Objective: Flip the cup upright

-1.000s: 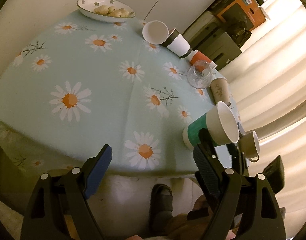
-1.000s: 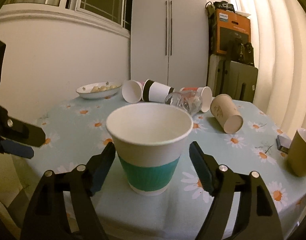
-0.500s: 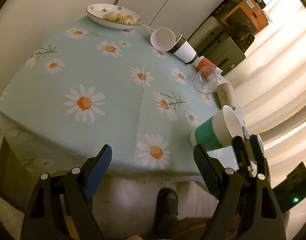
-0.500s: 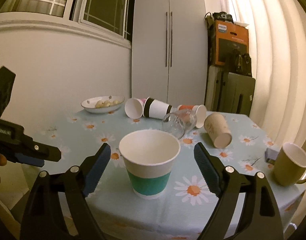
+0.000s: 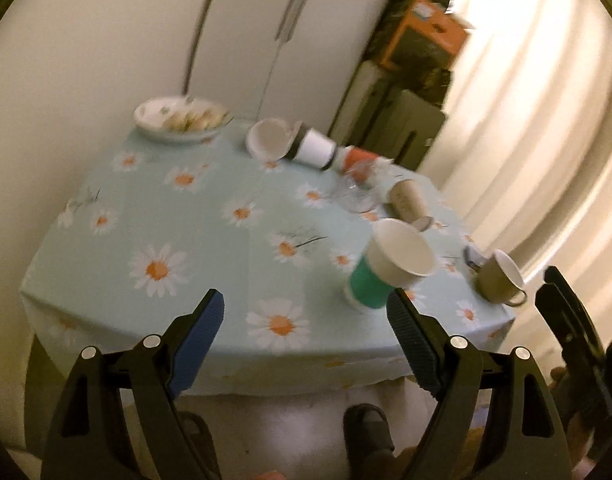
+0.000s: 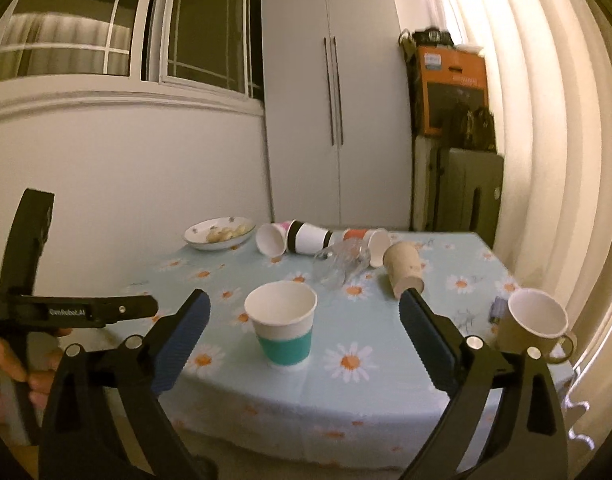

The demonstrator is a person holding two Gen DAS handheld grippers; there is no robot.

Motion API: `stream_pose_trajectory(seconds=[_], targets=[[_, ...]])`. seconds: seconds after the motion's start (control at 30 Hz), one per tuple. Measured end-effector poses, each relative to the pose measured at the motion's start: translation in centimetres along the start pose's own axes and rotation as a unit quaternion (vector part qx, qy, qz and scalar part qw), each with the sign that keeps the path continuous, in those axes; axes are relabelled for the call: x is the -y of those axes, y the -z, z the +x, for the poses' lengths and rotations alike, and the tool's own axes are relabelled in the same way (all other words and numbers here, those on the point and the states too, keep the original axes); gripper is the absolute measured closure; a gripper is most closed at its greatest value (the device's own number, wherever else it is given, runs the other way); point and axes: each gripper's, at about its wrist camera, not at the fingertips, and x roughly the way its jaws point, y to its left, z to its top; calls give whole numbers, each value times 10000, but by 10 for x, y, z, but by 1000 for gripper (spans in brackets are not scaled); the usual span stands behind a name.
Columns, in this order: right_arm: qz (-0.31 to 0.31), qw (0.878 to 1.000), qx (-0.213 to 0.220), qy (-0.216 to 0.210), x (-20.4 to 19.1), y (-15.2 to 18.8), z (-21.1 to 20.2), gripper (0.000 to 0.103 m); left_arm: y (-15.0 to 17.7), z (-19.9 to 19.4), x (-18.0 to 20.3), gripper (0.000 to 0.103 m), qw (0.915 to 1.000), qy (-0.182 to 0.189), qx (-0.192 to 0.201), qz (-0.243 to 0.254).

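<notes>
Two grippers are in view, and you hold both back from the table with nothing between their fingers. The right gripper has its jaws spread wide and empty; it faces the teal-banded paper cup from short of the table's near edge. The left gripper is likewise spread and empty, and it looks down on the daisy tablecloth from the near side.

The teal-banded paper cup stands on its base, mouth up, near the front edge of the table. It touches nothing else. Judged from this position, the flip on this cup is complete, and the wide jaw spacing suits a clean retreat without brushing the rim.

Several cups lie on their sides at the far side: a white-mouthed cup, a black-and-white cup, an orange-banded cup and a brown paper cup. A clear glass lies tipped among them. A ceramic mug stands upright at the right edge, well apart from the paper cup. A bowl of food sits at the far left.

If you proceed to another cup, the tight cluster probably calls for a careful approach, since neighbouring cups may roll.
</notes>
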Motion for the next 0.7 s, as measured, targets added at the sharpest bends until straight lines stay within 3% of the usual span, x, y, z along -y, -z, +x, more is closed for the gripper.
stream_pose_trajectory(seconds=[0.13,0.23,0.37,0.7], targets=[[-87,9996,-196,-158,8,-2,-21,8,14,-17,25,21,9985,9,284,474],[-266,9987,-371,-236,10,1,-33,6,23,-29,39,11,9956,8,489,796],[-439,9981,-401,-174,11,6,-49,5,38,-46,57,10,9902,164,683,1206],[-293,9987,-425,-14,19,21,-68,5,64,-59,78,6,9860,166,771,1469]])
